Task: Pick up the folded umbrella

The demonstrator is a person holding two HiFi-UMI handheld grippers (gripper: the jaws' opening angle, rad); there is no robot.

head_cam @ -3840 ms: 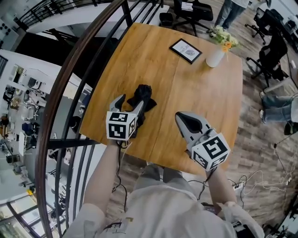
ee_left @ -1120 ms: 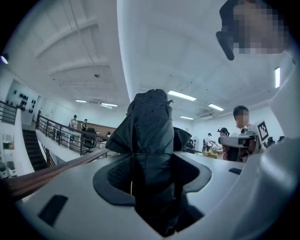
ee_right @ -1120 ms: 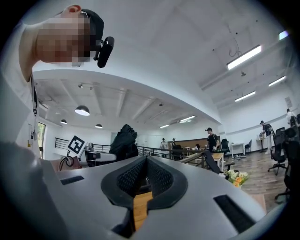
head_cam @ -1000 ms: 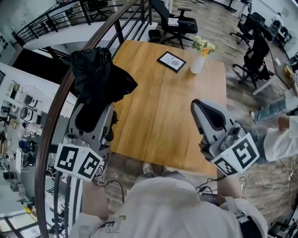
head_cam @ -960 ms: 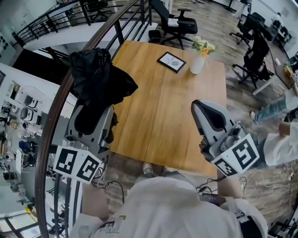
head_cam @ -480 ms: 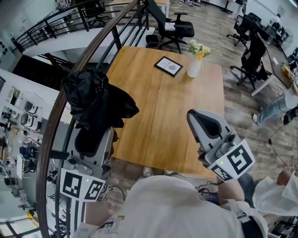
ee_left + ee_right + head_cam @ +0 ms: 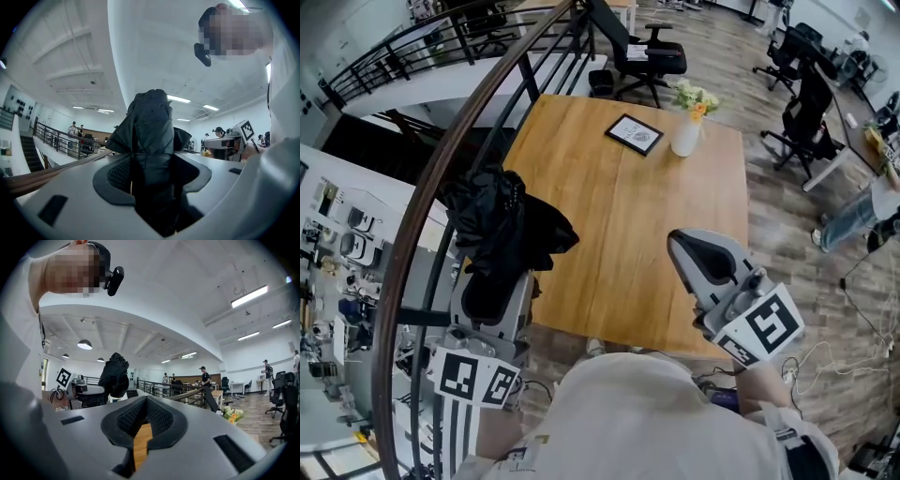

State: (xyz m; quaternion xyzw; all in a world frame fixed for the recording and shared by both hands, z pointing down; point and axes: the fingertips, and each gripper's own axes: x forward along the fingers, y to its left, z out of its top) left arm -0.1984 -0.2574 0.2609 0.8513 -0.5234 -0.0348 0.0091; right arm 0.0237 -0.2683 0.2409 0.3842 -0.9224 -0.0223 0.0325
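The folded umbrella point(image 7: 506, 230) is a crumpled black bundle held up off the wooden table point(image 7: 619, 206), out over its left edge by the railing. My left gripper point(image 7: 500, 270) is shut on its lower part, and the black fabric fills the space between the jaws point(image 7: 151, 183) in the left gripper view. My right gripper point(image 7: 677, 241) hangs over the table's near right corner, jaws together with nothing in them. In the right gripper view my right gripper point(image 7: 145, 405) shows only a slit of table wood between its pads, with the umbrella point(image 7: 115, 373) off to the left.
A framed picture point(image 7: 633, 134) and a white vase of flowers point(image 7: 686, 136) stand at the table's far end. A dark curved railing point(image 7: 441, 178) runs along the left, with a drop beyond it. Office chairs point(image 7: 647, 56) stand behind the table.
The umbrella, which lay on the table at first, is now in the air. Over the last second my left gripper has carried it lower and nearer to me; the right gripper barely shifted.
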